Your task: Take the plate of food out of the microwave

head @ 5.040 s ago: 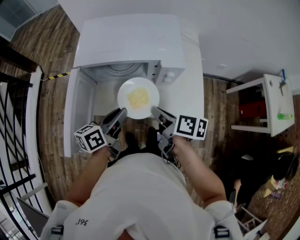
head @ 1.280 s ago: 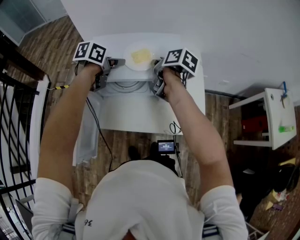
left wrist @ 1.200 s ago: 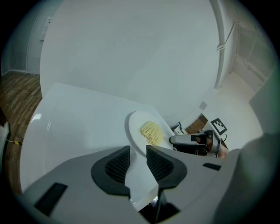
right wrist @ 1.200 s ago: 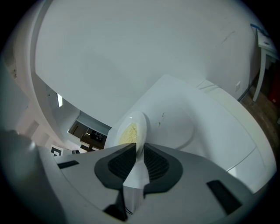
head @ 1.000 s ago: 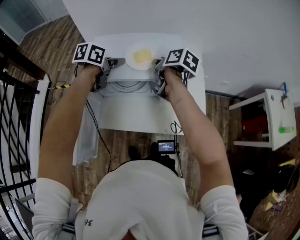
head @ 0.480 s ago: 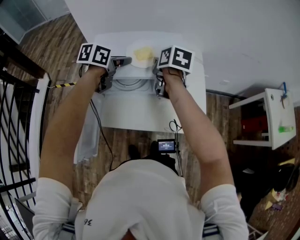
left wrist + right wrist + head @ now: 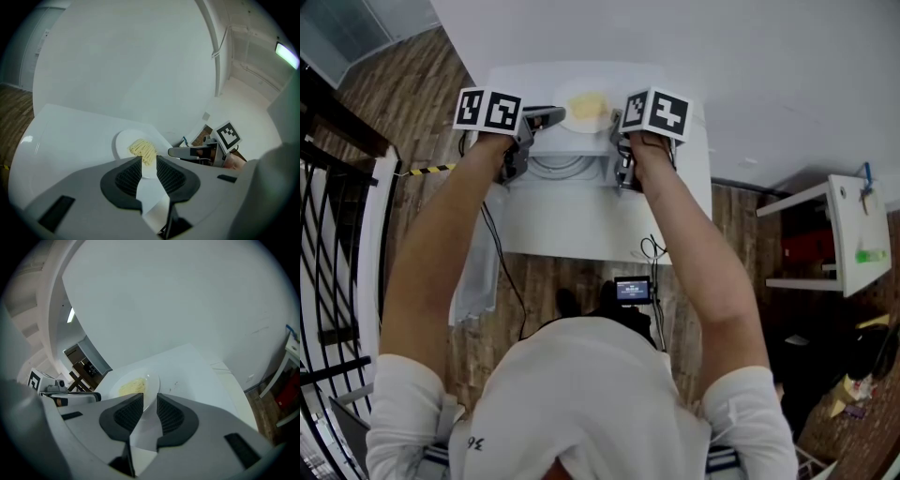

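The plate of noodles (image 7: 589,105) is out and sits on top of the microwave (image 7: 689,159). The left gripper (image 7: 549,118) has its jaws a little apart and holds nothing. The right gripper (image 7: 617,120) has just been opening its jaws, and the plate's rim is at its tips, not pinched. I think only pulling back is left.

The head view looks steeply down on the left tongs (image 7: 549,117) and right tongs (image 7: 618,122). Each gripper view sits close behind its jaws (tilted slightly downward); all share the plate (image 7: 587,105) at the tips.
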{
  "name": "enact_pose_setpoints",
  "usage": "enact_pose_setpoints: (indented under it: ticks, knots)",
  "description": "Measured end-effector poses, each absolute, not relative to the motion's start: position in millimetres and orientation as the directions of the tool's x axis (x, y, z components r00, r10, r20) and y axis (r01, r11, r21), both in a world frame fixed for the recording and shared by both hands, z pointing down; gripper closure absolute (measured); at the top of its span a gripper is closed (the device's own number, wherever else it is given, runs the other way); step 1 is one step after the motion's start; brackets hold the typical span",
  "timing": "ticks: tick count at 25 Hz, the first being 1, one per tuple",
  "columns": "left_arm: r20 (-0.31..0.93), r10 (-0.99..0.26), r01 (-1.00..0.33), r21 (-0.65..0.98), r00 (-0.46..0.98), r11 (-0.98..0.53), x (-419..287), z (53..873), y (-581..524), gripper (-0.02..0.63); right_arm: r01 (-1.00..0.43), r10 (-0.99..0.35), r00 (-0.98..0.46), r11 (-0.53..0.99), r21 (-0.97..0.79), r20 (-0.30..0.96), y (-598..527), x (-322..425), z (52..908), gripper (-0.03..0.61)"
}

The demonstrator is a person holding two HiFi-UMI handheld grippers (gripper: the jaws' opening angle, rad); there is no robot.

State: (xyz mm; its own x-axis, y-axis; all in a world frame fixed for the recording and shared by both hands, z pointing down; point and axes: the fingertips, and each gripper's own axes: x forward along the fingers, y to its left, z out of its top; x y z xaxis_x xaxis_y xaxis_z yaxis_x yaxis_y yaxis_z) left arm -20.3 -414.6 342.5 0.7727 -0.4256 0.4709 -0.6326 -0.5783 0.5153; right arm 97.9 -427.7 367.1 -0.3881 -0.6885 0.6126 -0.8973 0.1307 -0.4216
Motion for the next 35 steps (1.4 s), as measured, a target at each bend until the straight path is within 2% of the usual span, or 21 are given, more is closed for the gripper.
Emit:
enact_pose_setpoints:
  ticks: [4,9,20,35]
  knots:
    - [0.456,-0.425,-0.622,0.523,0.782,-0.582,-18.6,340.1,-411.1,0.514,-0.884,-0.680,-0.411,0.134,-0.448,0.607,-425.1,94.8,367.6,0.509]
    - [0.362,-0.455,-0.581,0.548,0.814,-0.602,-9.9,304.3,-411.2,0.514,-0.862,-0.730,-0.443,0.188,-0.471,0.520,-434.3,96.3,318.5,0.509]
    - [0.239,-0.517,-0.562,0.494,0.822,-0.664,5.2,237.4,-397.6,0.515,-0.848,-0.760,-0.475,0.261,-0.461,0.444,-423.0,103.6,275.2,0.509]
    - [0.154,-0.545,-0.549,0.449,0.824,-0.705,-0.3,229.2,-337.3,0.515,-0.798,-0.765,-0.548,0.354,-0.488,0.340,-377.7,111.6,249.9,0.511]
